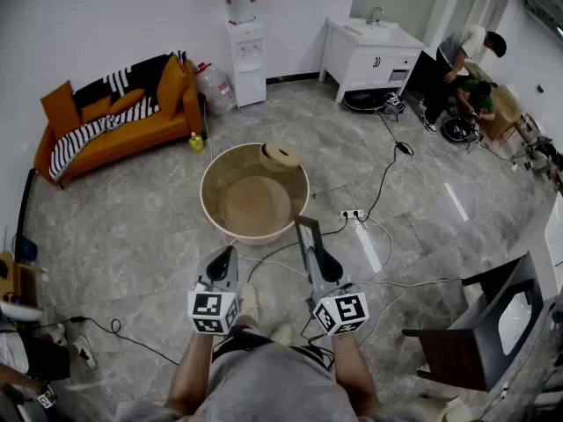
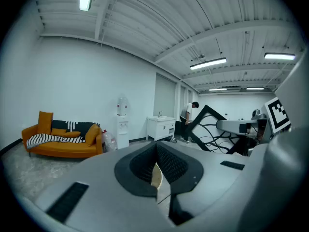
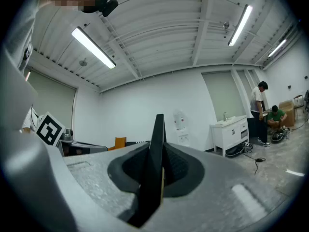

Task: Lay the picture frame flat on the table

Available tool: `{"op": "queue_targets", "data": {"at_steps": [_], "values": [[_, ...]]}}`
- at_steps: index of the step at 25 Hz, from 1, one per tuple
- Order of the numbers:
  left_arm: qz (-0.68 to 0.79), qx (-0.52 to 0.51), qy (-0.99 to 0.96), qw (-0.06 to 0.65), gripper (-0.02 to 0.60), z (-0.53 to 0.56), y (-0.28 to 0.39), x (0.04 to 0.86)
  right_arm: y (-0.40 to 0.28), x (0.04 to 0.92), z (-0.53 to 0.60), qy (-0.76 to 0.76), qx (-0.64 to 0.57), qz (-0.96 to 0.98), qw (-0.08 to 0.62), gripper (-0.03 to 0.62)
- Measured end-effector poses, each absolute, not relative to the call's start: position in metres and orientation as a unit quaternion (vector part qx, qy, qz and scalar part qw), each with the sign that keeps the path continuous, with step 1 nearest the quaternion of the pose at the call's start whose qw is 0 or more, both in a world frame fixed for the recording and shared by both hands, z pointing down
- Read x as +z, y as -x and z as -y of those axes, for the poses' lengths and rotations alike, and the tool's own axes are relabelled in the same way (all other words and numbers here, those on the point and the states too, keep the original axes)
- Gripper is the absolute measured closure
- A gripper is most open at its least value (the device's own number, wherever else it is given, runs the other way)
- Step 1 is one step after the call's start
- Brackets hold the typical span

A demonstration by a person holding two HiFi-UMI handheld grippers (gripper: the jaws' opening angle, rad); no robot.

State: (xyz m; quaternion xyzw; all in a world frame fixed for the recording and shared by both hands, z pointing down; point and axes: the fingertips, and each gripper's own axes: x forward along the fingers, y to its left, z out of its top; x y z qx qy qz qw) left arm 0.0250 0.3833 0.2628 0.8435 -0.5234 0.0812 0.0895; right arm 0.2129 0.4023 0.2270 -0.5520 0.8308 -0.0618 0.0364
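Picture frame [image 1: 308, 240] is held on edge at the near rim of the round counter [image 1: 255, 207], not yet laid flat. The right hand-held gripper [image 3: 159, 170] is clamped on it, likely to carry it over. The left hand-held gripper [image 2: 157, 173], jaws together and empty, hangs spare just short of the counter.

Grey marble floor [image 1: 141, 236]; orange sofa [image 1: 123, 139]; white walls [image 1: 106, 16]

Matt blk frame [image 1: 307, 240], glossy floor [image 1: 132, 236]
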Motion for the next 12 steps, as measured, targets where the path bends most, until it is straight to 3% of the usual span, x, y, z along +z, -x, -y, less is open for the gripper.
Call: {"op": "queue_targets", "data": {"at_steps": [12], "values": [[0.517,0.091,-0.845,0.104,0.566,-0.356,-0.031,0.269,-0.215,0.232,-0.376,0.548,-0.078,-0.832,0.036,0.537]]}}
